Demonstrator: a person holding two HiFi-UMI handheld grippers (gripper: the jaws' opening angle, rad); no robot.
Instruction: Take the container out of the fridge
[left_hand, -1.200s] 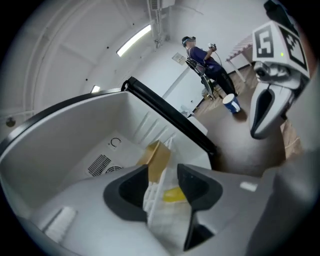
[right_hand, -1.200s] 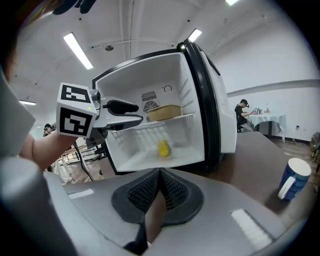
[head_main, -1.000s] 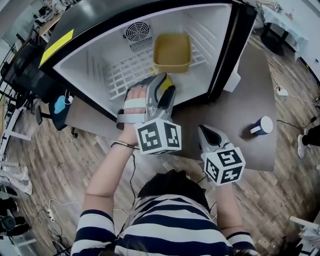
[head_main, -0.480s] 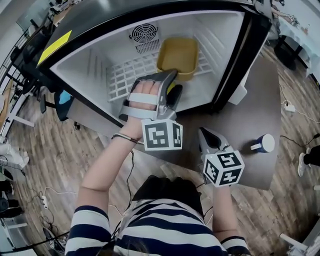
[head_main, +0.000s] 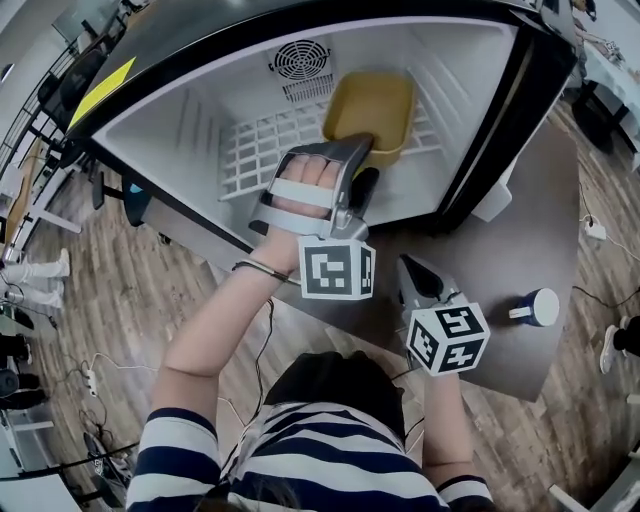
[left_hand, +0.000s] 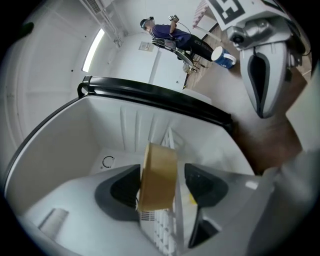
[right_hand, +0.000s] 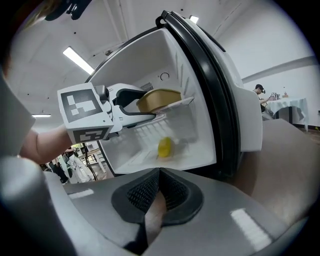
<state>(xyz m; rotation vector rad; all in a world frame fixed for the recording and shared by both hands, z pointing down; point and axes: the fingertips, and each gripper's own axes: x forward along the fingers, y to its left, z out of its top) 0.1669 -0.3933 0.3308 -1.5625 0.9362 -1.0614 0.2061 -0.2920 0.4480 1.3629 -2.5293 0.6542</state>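
Note:
A tan open container (head_main: 372, 108) sits on the white wire shelf (head_main: 258, 152) inside the open fridge. My left gripper (head_main: 360, 162) reaches into the fridge and is open. In the left gripper view its jaws straddle the near wall of the container (left_hand: 159, 172): the left pad (left_hand: 122, 187) lies close against it and a gap shows at the right pad. My right gripper (head_main: 412, 278) hangs shut outside the fridge, above the brown table (head_main: 500, 240), with nothing in it. From the right gripper view, the container (right_hand: 159, 99) shows at the left gripper's tips.
A small yellow object (right_hand: 165, 146) lies on the fridge floor below the shelf. The fridge's black frame (head_main: 495, 150) stands to the right of the opening. A blue and white cup (head_main: 540, 306) stands on the table at the right. A fan vent (head_main: 300, 60) is on the back wall.
My left gripper has moved deeper into the fridge, from in front of the shelf to the container's near wall. The right gripper has stayed in place.

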